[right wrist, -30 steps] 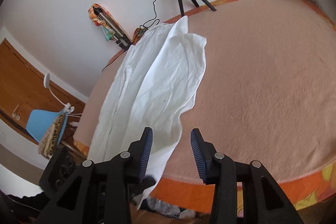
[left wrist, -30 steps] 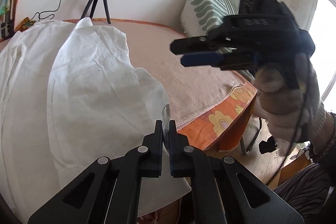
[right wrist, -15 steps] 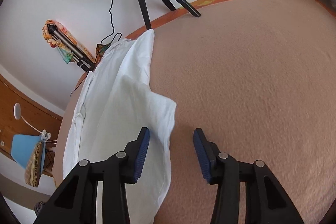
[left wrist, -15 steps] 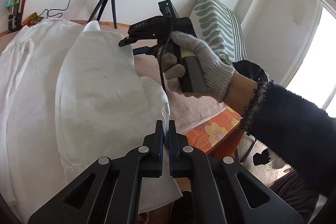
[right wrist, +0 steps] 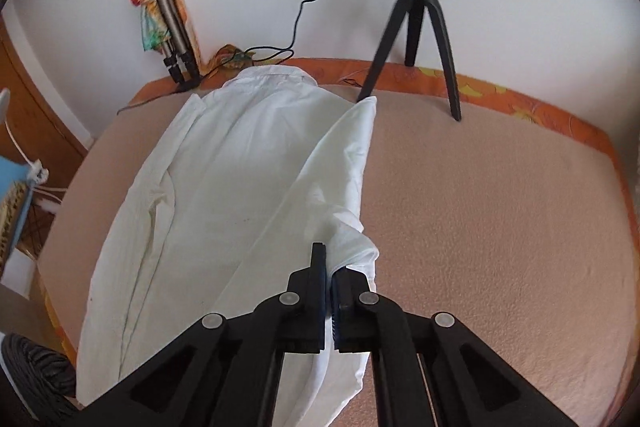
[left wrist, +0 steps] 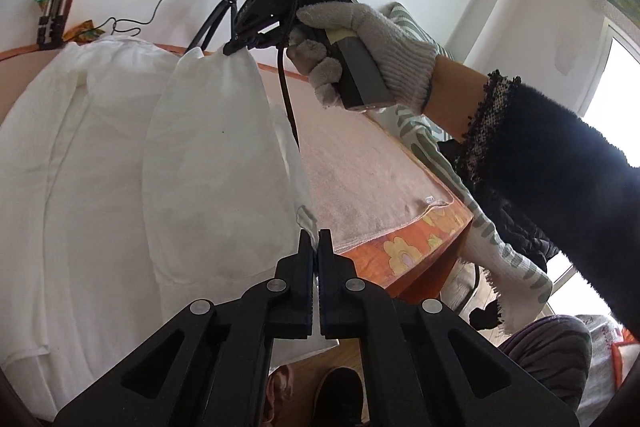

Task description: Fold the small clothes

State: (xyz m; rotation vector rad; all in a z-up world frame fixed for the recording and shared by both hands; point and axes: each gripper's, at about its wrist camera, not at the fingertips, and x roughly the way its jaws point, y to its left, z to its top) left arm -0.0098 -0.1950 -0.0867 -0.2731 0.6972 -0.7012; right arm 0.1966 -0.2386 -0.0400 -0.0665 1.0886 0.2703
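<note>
A white shirt (left wrist: 120, 167) lies lengthwise on the peach towel (left wrist: 360, 167) that covers the table. Its right side is doubled over as a long flap (left wrist: 212, 147). My left gripper (left wrist: 314, 239) is shut on the flap's near corner at the table's front edge. At the flap's far end, a gloved hand (left wrist: 380, 39) holds my right gripper (left wrist: 230, 49). In the right wrist view, the right gripper (right wrist: 329, 259) has its jaws closing on the bunched edge of the shirt (right wrist: 224, 187), with cloth pinched between the pads.
A ring light on a black tripod (right wrist: 420, 27) stands on the table's far edge, close to the shirt's collar end. A folded tripod (right wrist: 168, 11) leans on the wall. A striped cushion (left wrist: 424, 143) sits right of the table. Bare towel (right wrist: 480, 227) stretches right of the shirt.
My right gripper travelled along the flap's edge toward the ring light and went from open to closed on the cloth. The left gripper kept its hold and shifted a little.
</note>
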